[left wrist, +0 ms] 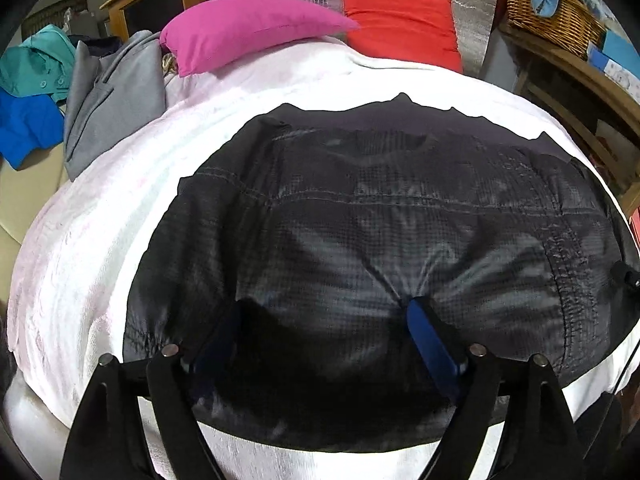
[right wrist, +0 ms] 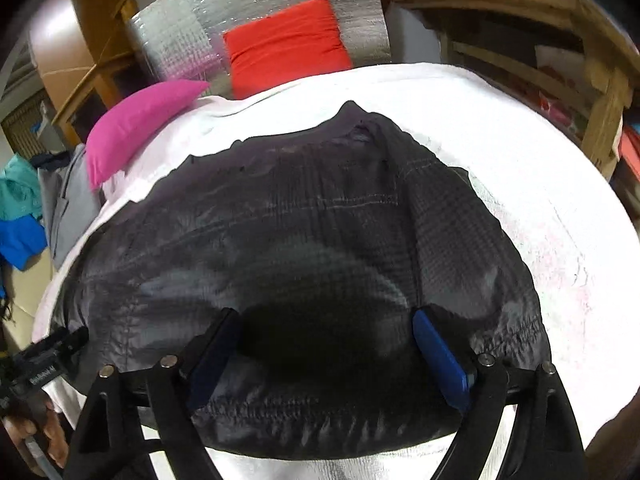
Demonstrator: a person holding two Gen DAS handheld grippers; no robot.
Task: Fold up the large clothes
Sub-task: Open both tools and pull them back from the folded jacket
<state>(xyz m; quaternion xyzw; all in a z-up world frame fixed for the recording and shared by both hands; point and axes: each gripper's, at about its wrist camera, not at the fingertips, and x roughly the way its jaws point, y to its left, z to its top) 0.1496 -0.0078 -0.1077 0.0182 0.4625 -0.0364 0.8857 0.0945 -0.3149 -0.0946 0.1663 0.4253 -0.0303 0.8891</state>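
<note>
A dark jacket (left wrist: 380,220) lies spread on the white cover (left wrist: 100,260) of the bed, folded into a broad block. Both grippers point forward and down at its near edge, side by side. The left gripper (left wrist: 324,320) has its jaws wide apart, blue fingertips (left wrist: 424,328) pressing into the fabric. The right gripper (right wrist: 324,332) is likewise spread, fingertips (right wrist: 436,344) resting on the cloth.

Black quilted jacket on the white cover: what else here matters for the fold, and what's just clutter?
In the job:
black quilted jacket
white bed cover
left gripper
right gripper

Lying about:
pink pillow
red cushion
grey garment
wicker basket
</note>
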